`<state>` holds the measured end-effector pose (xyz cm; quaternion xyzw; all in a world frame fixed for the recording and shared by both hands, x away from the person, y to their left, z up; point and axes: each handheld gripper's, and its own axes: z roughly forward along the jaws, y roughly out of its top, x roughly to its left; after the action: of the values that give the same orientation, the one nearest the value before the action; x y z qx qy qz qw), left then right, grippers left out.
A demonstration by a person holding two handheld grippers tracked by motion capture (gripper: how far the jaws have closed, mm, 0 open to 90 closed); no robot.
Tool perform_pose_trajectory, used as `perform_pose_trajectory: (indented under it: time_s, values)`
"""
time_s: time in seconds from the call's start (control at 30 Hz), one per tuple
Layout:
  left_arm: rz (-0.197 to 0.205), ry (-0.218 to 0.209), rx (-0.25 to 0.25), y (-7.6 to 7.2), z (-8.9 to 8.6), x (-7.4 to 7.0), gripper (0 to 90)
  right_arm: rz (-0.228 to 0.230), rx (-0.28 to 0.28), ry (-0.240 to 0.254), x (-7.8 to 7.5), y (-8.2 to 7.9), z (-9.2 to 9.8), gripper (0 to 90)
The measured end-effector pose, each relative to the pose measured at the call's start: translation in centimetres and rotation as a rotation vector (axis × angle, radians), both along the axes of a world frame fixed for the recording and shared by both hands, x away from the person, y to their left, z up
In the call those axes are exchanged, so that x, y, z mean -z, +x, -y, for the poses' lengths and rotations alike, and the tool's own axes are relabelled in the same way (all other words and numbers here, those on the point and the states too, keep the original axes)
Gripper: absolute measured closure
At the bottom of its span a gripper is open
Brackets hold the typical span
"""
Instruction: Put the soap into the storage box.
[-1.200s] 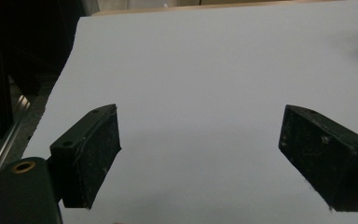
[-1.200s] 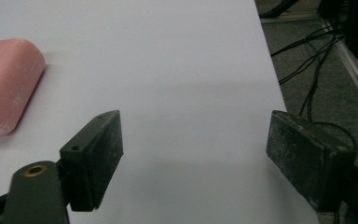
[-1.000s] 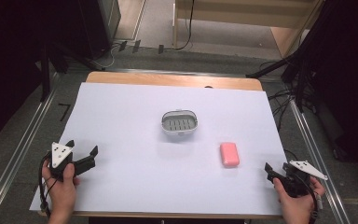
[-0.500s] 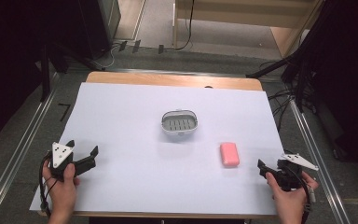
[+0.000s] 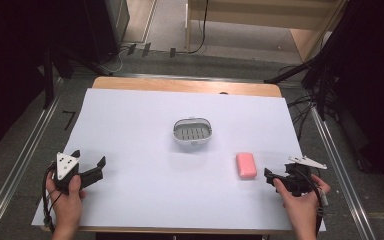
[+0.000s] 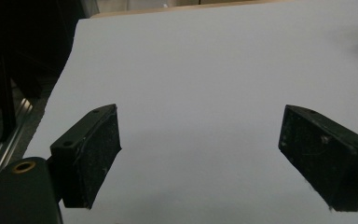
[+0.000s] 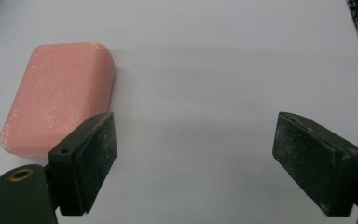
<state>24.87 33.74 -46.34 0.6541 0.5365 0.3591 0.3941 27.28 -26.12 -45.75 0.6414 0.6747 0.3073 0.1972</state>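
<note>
The right tongs (image 7: 193, 163) hang released just beside the pink rectangular soap bar (image 5: 246, 165) on the white-covered tabletop (image 5: 130, 130) — likely an approach. Next: shift sideways to straddle it. Left tongs (image 6: 200, 158) released — 2 jaws apart.

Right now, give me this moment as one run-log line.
left tongs: open, idle over white sheet | right tongs: open, beside pink rectangular soap bar, not gripping | grey slotted soap dish: empty, centre

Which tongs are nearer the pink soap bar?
Right. The right tongs sit open just beside the pink soap bar, at its right. The left tongs are open far across the white sheet, near its left edge.
</note>
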Motion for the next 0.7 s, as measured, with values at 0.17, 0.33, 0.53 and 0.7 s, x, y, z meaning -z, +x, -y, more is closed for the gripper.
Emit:
perform_pose_trajectory:
  time_s: [0.17, 0.33, 0.53, 0.7]
  values:
    - [0.001, 0.000, 0.001, 0.0, 0.0, 0.0, 13.4, -0.025, -0.010, -0.013, -0.2, 0.5, -0.8, 13.1]
    - [-0.001, 0.002, 0.000, 0.0, 0.0, 0.0, 13.4, -0.046, -0.047, 0.013, -0.7, 1.3, -1.7, 4.8]
    - [-0.001, 0.005, 0.002, 0.0, 0.1, 0.0, 13.4, -0.046, -0.060, 0.016, -1.2, 2.0, -2.7, 2.6]
    - [-0.001, 0.005, 0.003, 0.0, 0.0, 0.0, 13.4, -0.056, -0.063, 0.014, -1.4, 2.5, -3.5, 2.4]
